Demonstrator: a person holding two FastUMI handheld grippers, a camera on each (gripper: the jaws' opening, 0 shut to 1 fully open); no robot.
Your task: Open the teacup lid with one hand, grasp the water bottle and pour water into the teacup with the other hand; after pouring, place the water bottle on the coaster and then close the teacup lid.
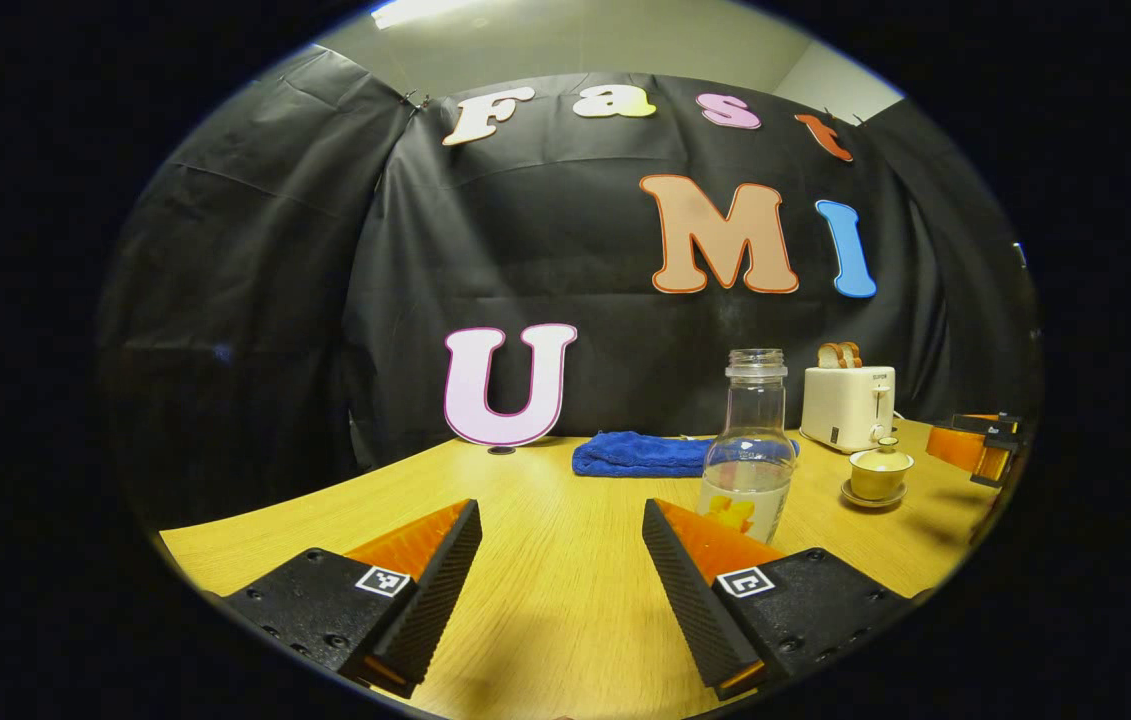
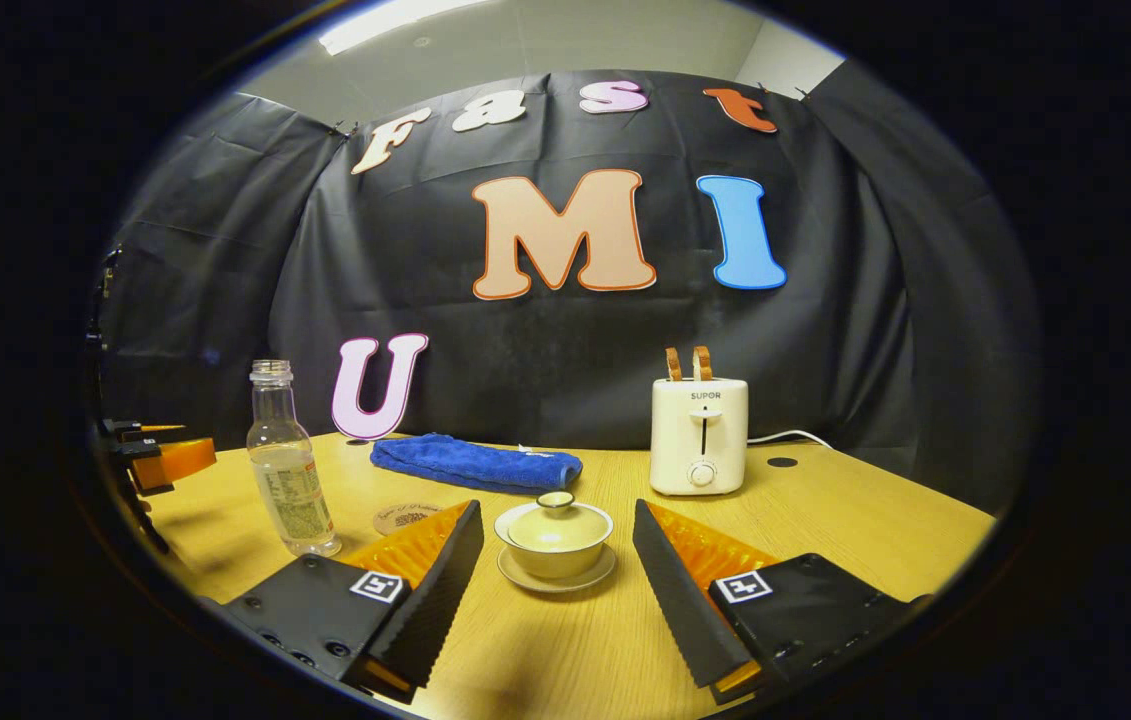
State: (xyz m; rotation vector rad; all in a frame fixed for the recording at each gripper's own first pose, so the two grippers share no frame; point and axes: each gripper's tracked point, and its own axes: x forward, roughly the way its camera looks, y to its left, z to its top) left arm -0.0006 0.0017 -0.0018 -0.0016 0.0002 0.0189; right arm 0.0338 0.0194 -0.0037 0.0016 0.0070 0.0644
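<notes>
Left gripper view. Left tongs (image 1: 557, 560): bottom centre of the frame, jaws spread wide, nothing between them, bare desk (image 1: 545, 600) below. Water bottle (image 1: 749, 450): right of centre, upright on the desk, uncapped, clear, partly filled, its base partly hidden behind the right finger. Teacup (image 1: 879, 473): lower right, beyond and to the right of the bottle, standing on a saucer (image 1: 872, 497), lid (image 1: 883, 458) on. Toaster (image 1: 848, 405): behind the teacup, pale, two slices of bread standing up out of its slots. Blue cloth (image 1: 637, 453): folded, flat on the desk behind the bottle, against the booth wall. Right tongs (image 1: 981, 445): at the far right edge of the frame, near the teacup, apart from it.

Right gripper view. Right tongs (image 2: 557, 560): bottom centre, jaws spread wide, holding nothing. Teacup (image 2: 554, 540): directly ahead, framed between the two fingers, lid (image 2: 555, 515) seated, saucer (image 2: 555, 578) under it; no finger touches it. Water bottle (image 2: 289, 465): left of frame, upright, well apart from the teacup. Coaster (image 2: 403, 518): round, flat on the desk between bottle and teacup, partly covered by the left finger. Blue cloth (image 2: 475, 462): behind the coaster. Toaster (image 2: 699, 435): right of centre, behind the teacup, cord trailing right. Left tongs (image 2: 157, 455): at the far left edge, near the bottle; its jaw state cannot be told from here.
</notes>
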